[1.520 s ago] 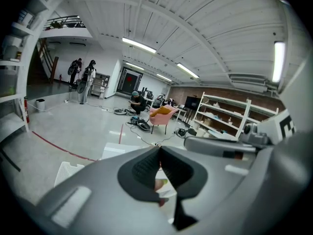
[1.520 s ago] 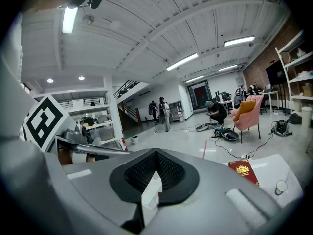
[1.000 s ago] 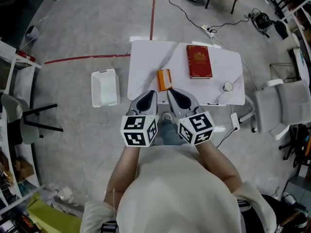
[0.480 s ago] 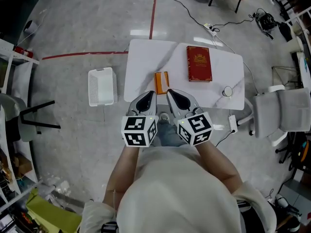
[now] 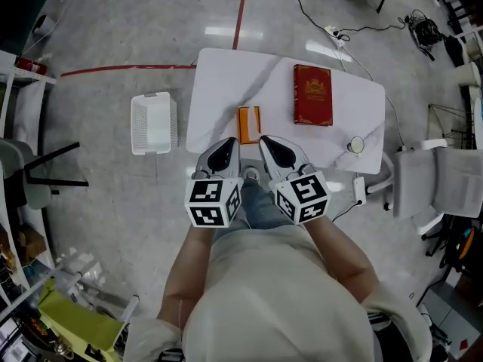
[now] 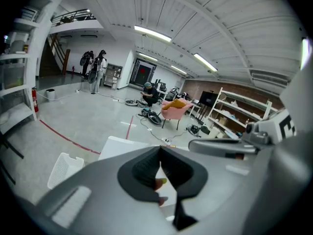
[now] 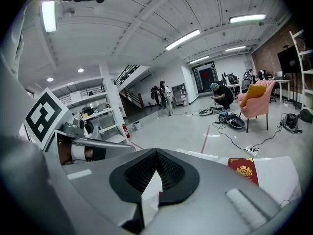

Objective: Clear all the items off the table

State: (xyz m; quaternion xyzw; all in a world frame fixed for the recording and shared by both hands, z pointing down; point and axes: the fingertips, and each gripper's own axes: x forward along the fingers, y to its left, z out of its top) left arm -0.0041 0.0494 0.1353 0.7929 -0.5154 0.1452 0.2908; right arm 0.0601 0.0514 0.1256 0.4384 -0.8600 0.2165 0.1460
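The left gripper (image 5: 223,151) has its jaws pressed together with nothing caught between the pads, and the right gripper (image 5: 273,149) is closed and empty in the same way. Both are held side by side at the near edge of the white surface (image 5: 226,89), pointing out over it, and neither touches anything. Just beyond their tips lies a small orange box (image 5: 249,124), the closest item to both. Farther back and to the right a red book (image 5: 312,94) lies flat with its gold-stamped cover up, well apart from the box. Near the right-hand corner sits a small round object (image 5: 355,145), too small to identify. On the floor just to the left of the surface stands a white basket (image 5: 153,123), which looks empty and is probably where the items belong. By this showing the clearing has not yet begun: all three items are on the surface, nothing is in hand, and nothing is in the basket. What remains appears to be the whole job, most likely starting with the orange box, for which either gripper would first have to open.
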